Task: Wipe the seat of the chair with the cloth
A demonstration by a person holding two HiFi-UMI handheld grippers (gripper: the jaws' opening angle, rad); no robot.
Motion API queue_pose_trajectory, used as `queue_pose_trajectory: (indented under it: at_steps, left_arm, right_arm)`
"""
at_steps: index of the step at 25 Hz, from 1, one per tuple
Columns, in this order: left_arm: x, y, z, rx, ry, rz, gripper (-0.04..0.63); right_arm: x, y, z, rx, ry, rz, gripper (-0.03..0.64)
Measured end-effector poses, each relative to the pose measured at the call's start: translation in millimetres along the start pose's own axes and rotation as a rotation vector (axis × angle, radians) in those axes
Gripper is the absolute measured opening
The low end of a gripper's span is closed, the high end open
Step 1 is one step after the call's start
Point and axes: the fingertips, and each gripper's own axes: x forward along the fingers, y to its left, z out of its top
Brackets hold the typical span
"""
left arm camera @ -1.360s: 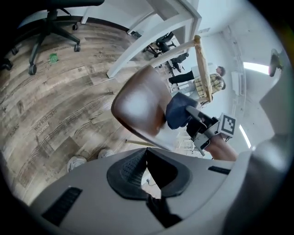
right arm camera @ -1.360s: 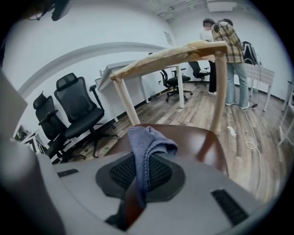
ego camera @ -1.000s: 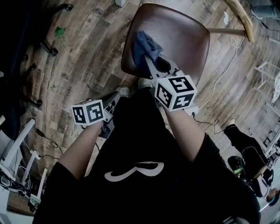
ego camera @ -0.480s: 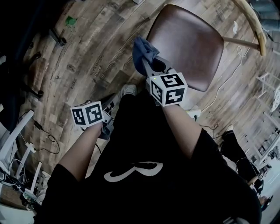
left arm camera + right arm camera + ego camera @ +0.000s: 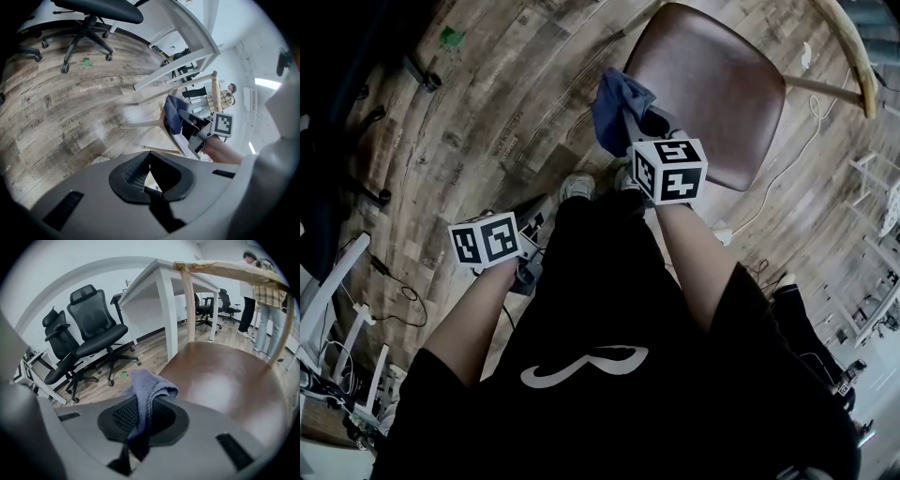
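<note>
Brown seat (image 5: 722,94): glossy chair seat. It spreads ahead and to the right of the right gripper; its long run goes away from the person toward the wooden backrest (image 5: 234,268).
Right arm: stretched forward and nearer the seat by far. The left arm is held low beside the body, well apart from it.
Cloth (image 5: 146,389): blue, bunched, at the seat's near-left edge; whether it touches the seat I cannot tell.
Right gripper (image 5: 140,425): clamped on the cloth's lower fold.
Left gripper (image 5: 149,174): jaws together, nothing between them.
Next move, likely: sweep right, across the seat.
</note>
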Motion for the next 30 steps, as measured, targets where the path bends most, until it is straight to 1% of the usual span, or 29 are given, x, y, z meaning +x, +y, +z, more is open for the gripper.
queue_pose_trajectory:
  at_steps: [4,7,14,17,20,30]
  left_arm:
    - [1,3,-3,-0.006,0.012,0.004,0.014]
    - [5,3,-6,-0.006,0.023,0.004,0.014]
    - [14,-4,-16,0.014,0.048,0.014,0.014]
    - [22,-9,-21,0.024,0.069,0.019,0.014]
    - [32,-21,-28,0.052,0.087,0.013,0.014]
    - [69,-65,-63,0.106,0.137,0.000,0.014]
  right_arm:
    - [1,-1,0,-0.015,-0.004,-0.002,0.049]
    - [-1,-7,-2,0.004,-0.016,-0.006,0.051]
    - [-20,-34,-17,0.046,-0.024,-0.048,0.049]
    - [-29,-50,-27,0.065,-0.024,-0.073,0.049]
    - [-42,-71,-40,0.099,-0.026,-0.101,0.049]
    - [-108,-158,-94,0.198,-0.035,-0.229,0.049]
